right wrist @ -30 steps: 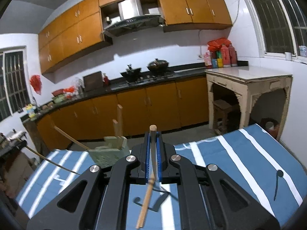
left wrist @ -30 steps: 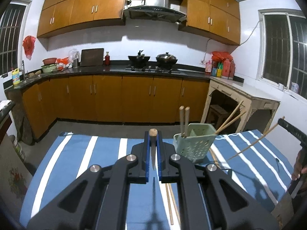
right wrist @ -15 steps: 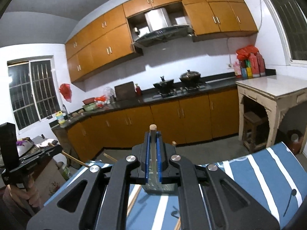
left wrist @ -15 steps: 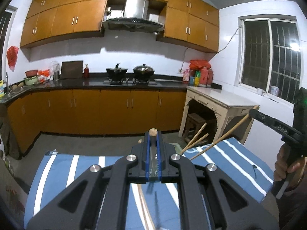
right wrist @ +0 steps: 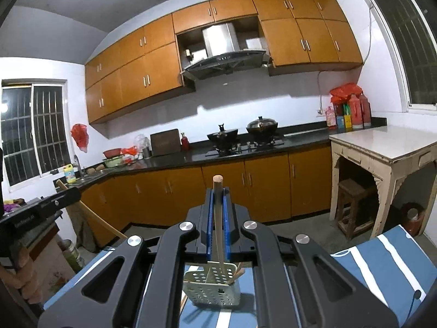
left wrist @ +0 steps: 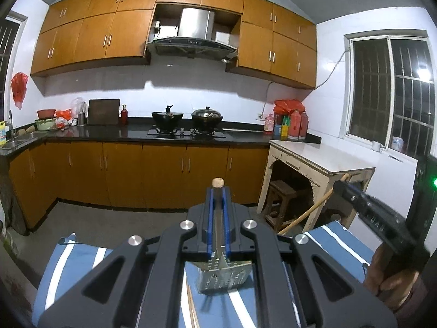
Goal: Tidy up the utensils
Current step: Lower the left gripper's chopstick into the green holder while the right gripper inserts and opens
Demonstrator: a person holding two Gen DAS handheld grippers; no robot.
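A pale green perforated utensil basket point(left wrist: 222, 276) stands on the blue striped table point(left wrist: 71, 262); it also shows in the right wrist view point(right wrist: 211, 285). My left gripper point(left wrist: 218, 191) is shut on a wooden chopstick point(left wrist: 218, 218) held above the basket. My right gripper point(right wrist: 217, 191) is shut on another wooden chopstick point(right wrist: 220, 235), whose lower end reaches into the basket. Other chopsticks point(right wrist: 239, 269) stand in the basket. The right gripper also appears at the right edge of the left wrist view point(left wrist: 366, 207).
Loose chopsticks point(left wrist: 191, 306) lie on the table in front of the basket. A white side table point(left wrist: 319, 161) with a stool point(left wrist: 281, 202) under it stands to the right. Kitchen cabinets and a stove point(left wrist: 188, 131) line the far wall.
Both grippers have risen and tilted up over the basket, each still gripping its chopstick. The basket now sits low between the fingers in both views.
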